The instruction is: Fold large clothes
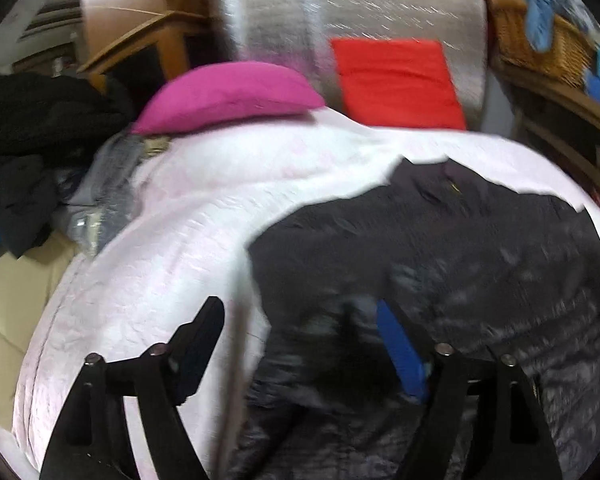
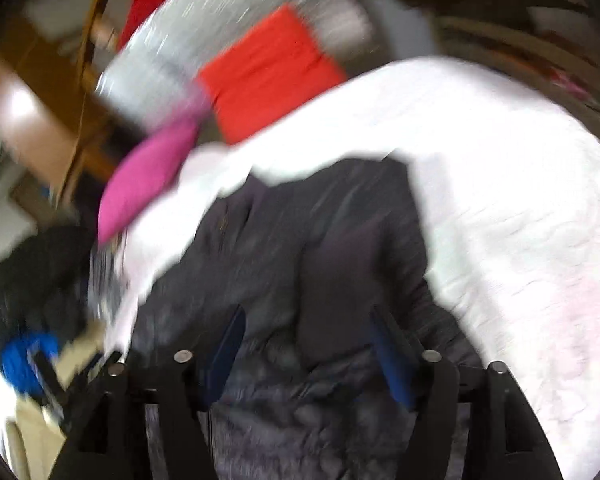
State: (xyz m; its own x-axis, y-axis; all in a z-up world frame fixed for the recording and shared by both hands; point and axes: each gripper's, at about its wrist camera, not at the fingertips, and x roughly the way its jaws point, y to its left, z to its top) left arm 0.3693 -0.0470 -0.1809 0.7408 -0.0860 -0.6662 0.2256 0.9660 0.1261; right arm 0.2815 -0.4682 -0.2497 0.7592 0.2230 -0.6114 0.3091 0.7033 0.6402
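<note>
1. The left claw [image 1: 300,344] is seen spread wide, with nothing pinched between its fingers; one finger hangs over the white bedcover [image 1: 172,240] and the other over the dark jacket [image 1: 460,260], so it is judged released.
2. The right claw [image 2: 304,344] is likewise seen parted, its two fingers hanging either side of a fold of the dark jacket [image 2: 300,240] without pressing on it; no grip is shown.
3. The jacket, the thing to be folded, is found directly ahead of and under both claws, laid out on the bedcover so that a flat surface is given for folding.
4. A darker flap is seen lying across the jacket's middle just ahead of the right claw; it is judged to be a part already turned inward, though blur keeps this uncertain.
5. A pink pillow [image 1: 228,92] and a red cushion [image 1: 396,80] are placed well beyond the claws, at the far end of the bed, clear of the work.
6. A heap of dark clothes [image 1: 32,152] is seen far to the left of the left claw, probably awaiting folding.
7. Both views are smeared, so fine detail is left unstated.
</note>
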